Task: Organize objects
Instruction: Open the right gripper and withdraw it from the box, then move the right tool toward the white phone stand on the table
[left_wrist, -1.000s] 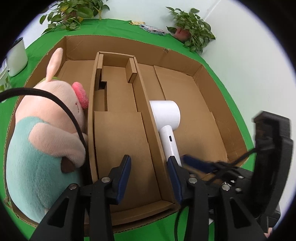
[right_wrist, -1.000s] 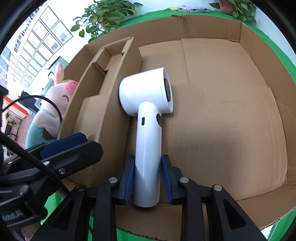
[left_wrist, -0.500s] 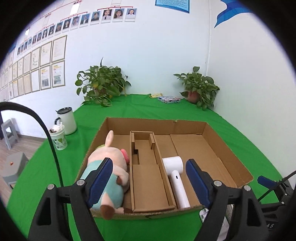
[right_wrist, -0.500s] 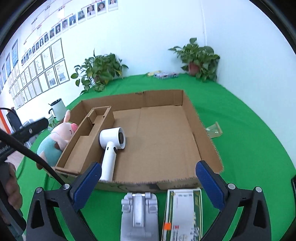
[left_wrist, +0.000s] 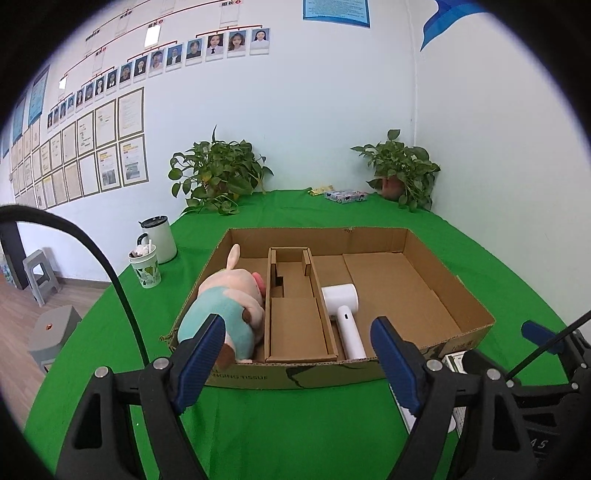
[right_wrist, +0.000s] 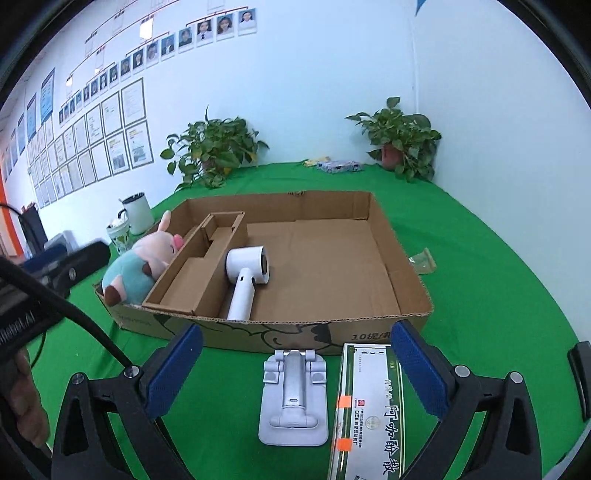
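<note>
Right wrist view shows the right gripper (right_wrist: 291, 373) hanging over the green table (right_wrist: 498, 295) in front of the box (right_wrist: 369, 332), its jaws spread wide with nothing pinched. Below it, outside the box, lie a white stand (right_wrist: 293, 398) and, just beside it on the right, a green-and-white carton (right_wrist: 369, 413). Inside the box, the dryer (right_wrist: 247, 277) lies in the wide right compartment against the divider (right_wrist: 199, 266), and the plush pig (right_wrist: 136, 264) fills the narrow left compartment. Left wrist view shows the left gripper (left_wrist: 295, 362) also clear of the box, jaws spread and empty, pointing at the box's near wall. Two things look stowed and two remain out, so I judge the step in hand to be the move between placements, toward the next pick. The stand sits almost centred between the right jaws, so it seems the likelier target. Taking it would call for lowering the gripper, straddling the stand's narrow upright part, and closing firmly, since its flat base may give little to pinch. The open floor to the right of the dryer offers ample room for both.
</note>
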